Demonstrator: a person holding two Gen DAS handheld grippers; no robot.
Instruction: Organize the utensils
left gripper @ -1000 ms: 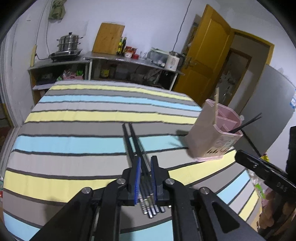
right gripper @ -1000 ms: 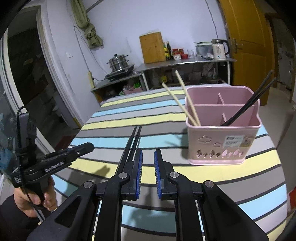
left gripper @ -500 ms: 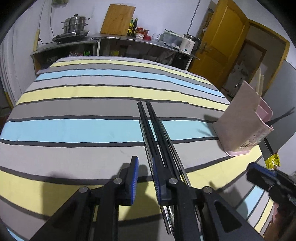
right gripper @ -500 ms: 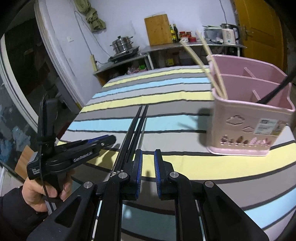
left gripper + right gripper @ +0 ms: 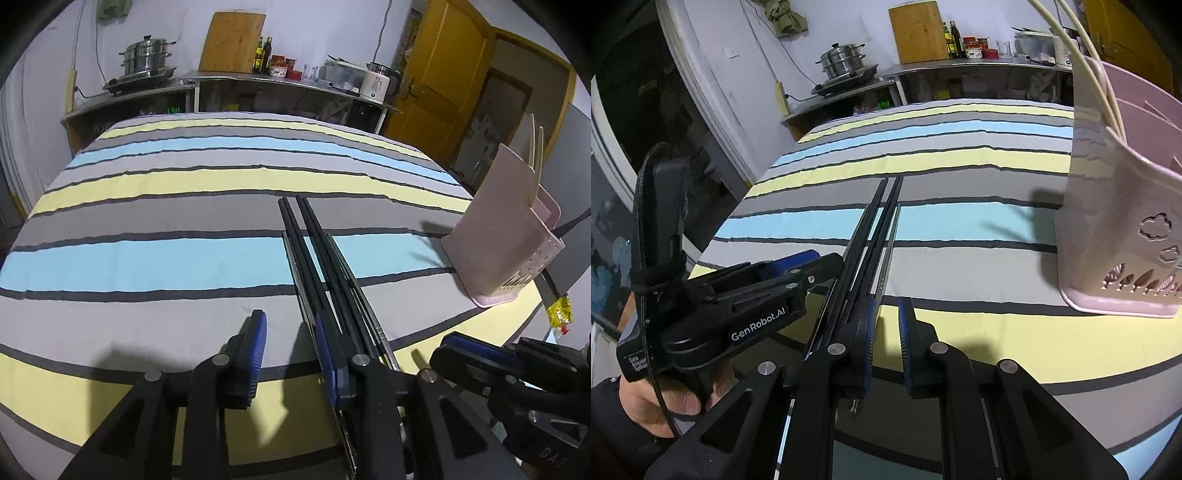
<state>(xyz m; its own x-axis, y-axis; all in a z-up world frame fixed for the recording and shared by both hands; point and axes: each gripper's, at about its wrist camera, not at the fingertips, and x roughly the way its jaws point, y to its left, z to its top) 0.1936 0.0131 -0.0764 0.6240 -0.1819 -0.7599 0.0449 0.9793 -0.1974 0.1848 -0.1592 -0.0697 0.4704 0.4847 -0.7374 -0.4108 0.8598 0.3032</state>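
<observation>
Several black chopsticks (image 5: 314, 251) lie bundled lengthwise on the striped tablecloth, with a metal one (image 5: 888, 251) alongside; they also show in the right wrist view (image 5: 864, 236). My left gripper (image 5: 290, 334) is open and empty, its right finger just above the bundle's near end. My right gripper (image 5: 886, 328) is narrowly open and empty, just right of the bundle's near end. A pink divided utensil holder (image 5: 1123, 206) stands at the right with pale chopsticks (image 5: 1082, 55) in it; it also shows in the left wrist view (image 5: 506, 229).
The striped tablecloth (image 5: 166, 258) covers the table. A metal counter (image 5: 258, 79) with a steamer pot (image 5: 147, 59), cutting board, bottles and kettle stands behind. A yellow door (image 5: 447, 77) is at the back right. A yellow snack packet (image 5: 559, 314) lies beyond the table's right edge.
My left gripper has opened wider and moved slightly left of the chopstick bundle. My right gripper has moved forward and lower, closer to the bundle and the pink holder.
</observation>
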